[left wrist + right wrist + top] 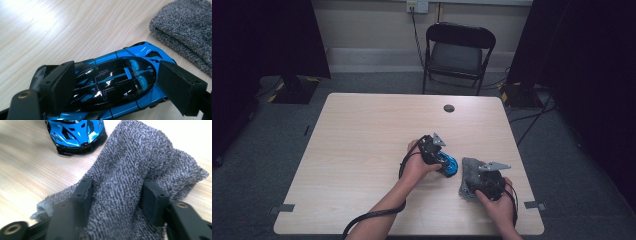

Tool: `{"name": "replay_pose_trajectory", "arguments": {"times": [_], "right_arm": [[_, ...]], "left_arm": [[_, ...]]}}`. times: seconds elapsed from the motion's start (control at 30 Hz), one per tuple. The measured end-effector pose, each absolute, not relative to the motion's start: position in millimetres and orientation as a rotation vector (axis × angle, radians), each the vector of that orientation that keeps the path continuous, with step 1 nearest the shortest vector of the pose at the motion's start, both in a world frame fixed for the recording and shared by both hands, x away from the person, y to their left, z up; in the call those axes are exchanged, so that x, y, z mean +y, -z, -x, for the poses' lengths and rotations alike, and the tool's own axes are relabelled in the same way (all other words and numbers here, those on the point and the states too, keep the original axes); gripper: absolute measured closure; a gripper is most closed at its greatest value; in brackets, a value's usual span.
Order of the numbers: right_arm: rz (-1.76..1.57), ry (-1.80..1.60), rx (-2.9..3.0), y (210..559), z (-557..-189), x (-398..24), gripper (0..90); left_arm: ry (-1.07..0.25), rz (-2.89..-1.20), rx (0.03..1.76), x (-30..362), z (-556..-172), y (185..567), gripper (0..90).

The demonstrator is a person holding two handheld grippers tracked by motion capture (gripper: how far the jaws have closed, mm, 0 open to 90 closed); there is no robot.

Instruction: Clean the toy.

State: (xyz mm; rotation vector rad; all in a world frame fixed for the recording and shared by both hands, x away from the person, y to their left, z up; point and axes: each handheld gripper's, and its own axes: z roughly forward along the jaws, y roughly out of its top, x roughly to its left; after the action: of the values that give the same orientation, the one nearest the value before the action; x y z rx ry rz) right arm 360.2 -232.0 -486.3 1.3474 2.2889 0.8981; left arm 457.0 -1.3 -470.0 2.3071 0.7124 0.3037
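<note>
A blue and black toy car (120, 82) lies on the wooden table (362, 140), right of centre. My left gripper (115, 72) reaches down over it, open, with one black pad along each side of the car's body. In the high view the car (450, 164) shows just under that gripper (443, 165). A folded grey knitted cloth (130, 170) lies just right of the car's nose (75, 135). My right gripper (116, 192) is lowered onto the cloth, its two pads set apart on the fabric. The high view has that gripper (482, 181) covering the near part of the cloth (469, 167).
A small dark round grommet (449, 108) sits near the table's far edge. A black folding chair (459, 50) stands behind the table. Dark curtains hang at both sides, and cables lie on the floor at the right. The table's right edge is close to the cloth.
</note>
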Motion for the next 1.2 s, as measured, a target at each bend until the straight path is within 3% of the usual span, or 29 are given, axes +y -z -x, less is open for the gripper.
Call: {"name": "replay_pose_trajectory", "arguments": {"times": [0.57,1.2], "right_arm": [[-1.319,-0.944,2.385,482.7,-373.1,-226.6,66.9],[-1.263,-1.058,2.543,480.2,-368.1,-206.9,71.3]], "left_arm": [[-0.341,-2.339,0.710,-7.4,-454.2,470.4,12.9],[-0.338,-2.345,0.709,-6.6,-455.4,470.0,12.9]]}}
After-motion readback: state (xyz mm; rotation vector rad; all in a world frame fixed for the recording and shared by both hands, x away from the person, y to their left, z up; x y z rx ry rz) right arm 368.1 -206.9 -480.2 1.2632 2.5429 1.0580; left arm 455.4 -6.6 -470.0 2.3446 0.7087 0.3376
